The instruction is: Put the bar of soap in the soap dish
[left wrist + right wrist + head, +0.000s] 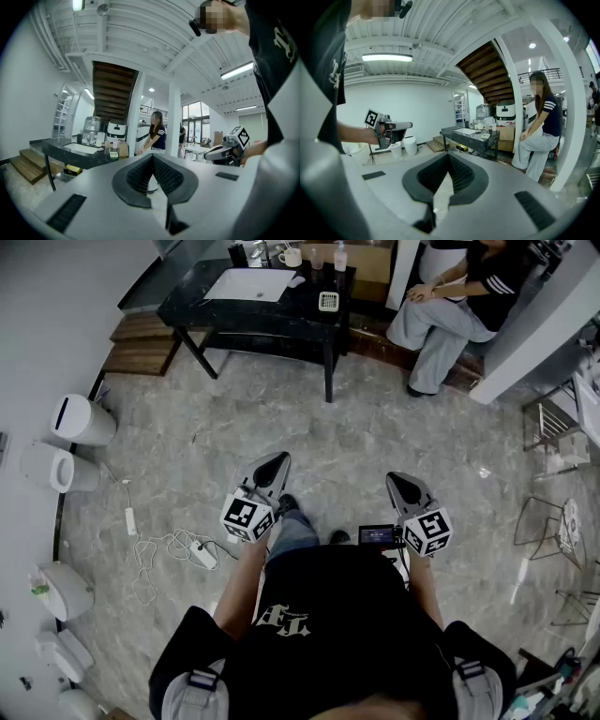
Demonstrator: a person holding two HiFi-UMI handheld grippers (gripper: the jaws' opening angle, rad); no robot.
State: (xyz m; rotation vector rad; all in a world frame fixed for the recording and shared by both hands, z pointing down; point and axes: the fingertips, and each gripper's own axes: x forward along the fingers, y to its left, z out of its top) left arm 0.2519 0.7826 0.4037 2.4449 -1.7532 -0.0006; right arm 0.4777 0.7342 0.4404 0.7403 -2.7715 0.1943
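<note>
Grippers x2: left gripper (277, 461) & right gripper (403, 482), fingers together, empty. Tabletop (187, 304) x1: bar of soap (296, 281) just beside basin (225, 289), soap dish (328, 301) right of basin. Overhead stairs (112, 89) only in gripper views.

The left gripper (152, 159) points level, its jaws pressed together with nothing between them. Beyond them stands a black table (52, 147) with a person (156, 133) nearby. The right gripper (212, 152) shows at the right.
</note>
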